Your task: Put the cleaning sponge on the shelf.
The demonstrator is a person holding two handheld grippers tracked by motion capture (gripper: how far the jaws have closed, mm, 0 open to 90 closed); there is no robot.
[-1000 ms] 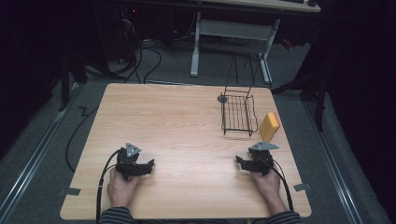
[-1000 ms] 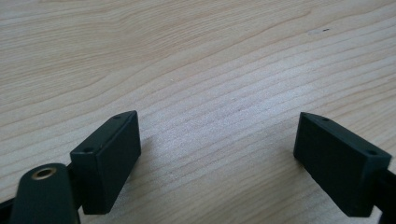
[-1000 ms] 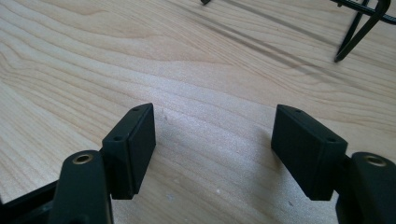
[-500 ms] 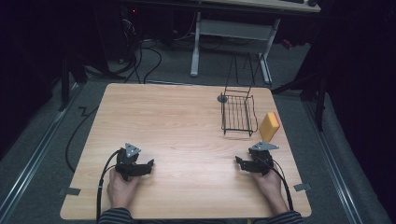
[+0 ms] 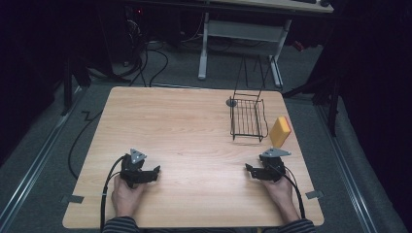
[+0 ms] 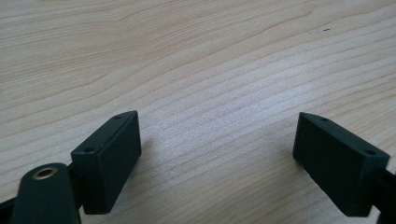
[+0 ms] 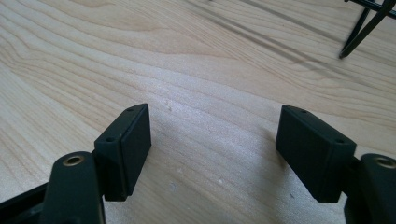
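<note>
In the high view the counter [image 5: 184, 126] is evenly lit from above while the floor and the frame's upper corners and right edge sink into near black; the picture is soft and slightly grainy. Both gripper views are bright, with a pale sheen on the wood grain at frame centre. Soft shadows spread beside the black jaws, and the wire rack [image 7: 369, 18] at upper right is blurred.

Pale wood-grain table [image 5: 184, 126], black wire basket [image 5: 248, 119], yellow-orange sponge [image 5: 280, 131], black gripper fingers [image 6: 108, 158], striped sleeves [image 5: 119, 225]
</note>
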